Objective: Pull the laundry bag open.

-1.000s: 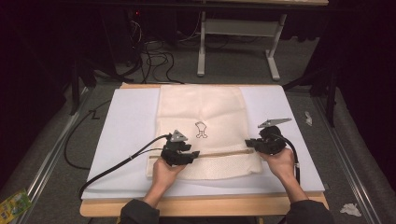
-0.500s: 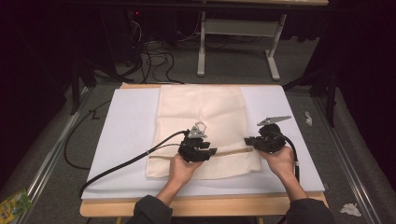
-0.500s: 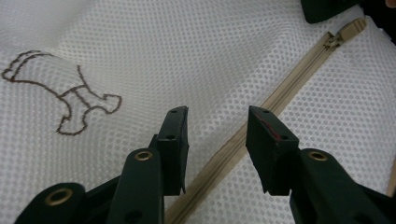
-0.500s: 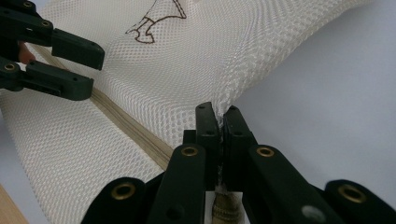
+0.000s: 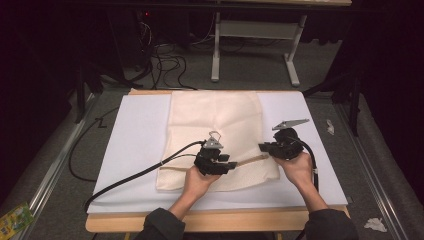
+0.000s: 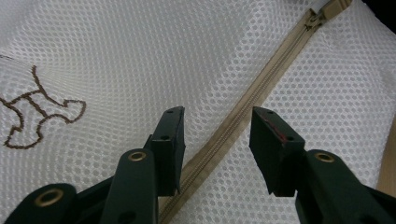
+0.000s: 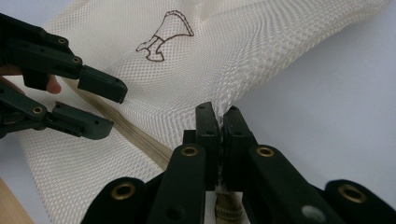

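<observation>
High view: a cream mesh laundry bag [image 5: 217, 135] lies flat on the white mat [image 5: 135, 145] covering the bench. The left gripper [image 5: 231, 166] hovers over the tan zipper [image 5: 250, 160] near the bag's front edge, while the right gripper [image 5: 261, 146] holds the bag's right end.

Left gripper view: the fingers [image 6: 170, 140] stand apart, straddling the zipper tape [image 6: 243, 109], having just been opening a little, nothing pressed between them. The slider [image 6: 312, 18] sits farther along; I'd run up to it before closing.

Right gripper view: the fingers [image 7: 205, 126] are clamped on the mesh edge [image 7: 223, 103]. Keeping that end taut should let the slider travel cleanly.
</observation>
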The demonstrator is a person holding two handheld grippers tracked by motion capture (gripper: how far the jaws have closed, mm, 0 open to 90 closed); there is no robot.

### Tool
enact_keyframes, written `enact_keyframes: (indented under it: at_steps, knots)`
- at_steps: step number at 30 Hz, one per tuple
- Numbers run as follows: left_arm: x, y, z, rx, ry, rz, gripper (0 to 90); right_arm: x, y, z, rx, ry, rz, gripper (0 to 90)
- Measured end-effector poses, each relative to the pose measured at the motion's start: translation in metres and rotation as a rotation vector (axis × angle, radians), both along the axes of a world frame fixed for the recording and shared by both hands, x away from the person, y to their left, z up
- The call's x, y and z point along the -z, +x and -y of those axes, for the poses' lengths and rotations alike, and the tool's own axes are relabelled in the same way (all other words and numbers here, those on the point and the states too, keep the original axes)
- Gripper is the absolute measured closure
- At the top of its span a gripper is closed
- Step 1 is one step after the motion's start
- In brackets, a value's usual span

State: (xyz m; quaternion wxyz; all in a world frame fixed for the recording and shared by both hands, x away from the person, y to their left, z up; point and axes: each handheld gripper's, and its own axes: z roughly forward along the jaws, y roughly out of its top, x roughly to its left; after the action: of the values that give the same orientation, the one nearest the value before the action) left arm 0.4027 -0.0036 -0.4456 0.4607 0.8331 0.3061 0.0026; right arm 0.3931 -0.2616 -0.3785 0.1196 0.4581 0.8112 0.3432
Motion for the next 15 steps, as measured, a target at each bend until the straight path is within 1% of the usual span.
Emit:
enact_keyframes:
  at_steps: [1,4,6,7,8,9,10,14,15]
  knots:
    - [-0.001,0.0,-0.001,0.0,0.003,0.002,55.6,-0.001,0.0,0.0,-0.005,-0.001,0.008,89.0]
    - [-0.006,0.0,-0.002,-0.003,-0.003,0.014,55.5,-0.001,0.001,-0.003,-0.004,0.009,0.005,89.1]
    - [-0.006,0.001,-0.002,-0.006,-0.004,0.014,55.5,-0.001,0.001,-0.005,-0.01,0.012,0.001,89.0]
    - [-0.006,0.001,-0.001,-0.006,0.002,0.017,55.7,-0.001,0.002,-0.006,-0.015,0.011,0.002,89.0]
    - [-0.006,0.001,0.0,-0.001,0.022,0.022,56.6,-0.001,0.002,-0.007,-0.02,0.024,0.001,89.0]
    - [-0.005,0.001,0.002,0.003,0.038,0.025,56.8,-0.001,0.003,-0.007,-0.02,0.028,0.0,89.0]
    - [-0.005,0.0,0.005,0.011,0.048,0.029,57.0,0.0,0.003,-0.007,-0.021,0.037,-0.002,89.0]
    - [-0.007,-0.003,0.017,0.035,0.068,0.049,58.1,0.0,0.003,-0.006,-0.026,0.048,0.002,89.0]
    - [-0.007,-0.003,0.019,0.036,0.062,0.044,59.0,-0.001,0.003,-0.006,-0.029,0.053,0.005,89.0]
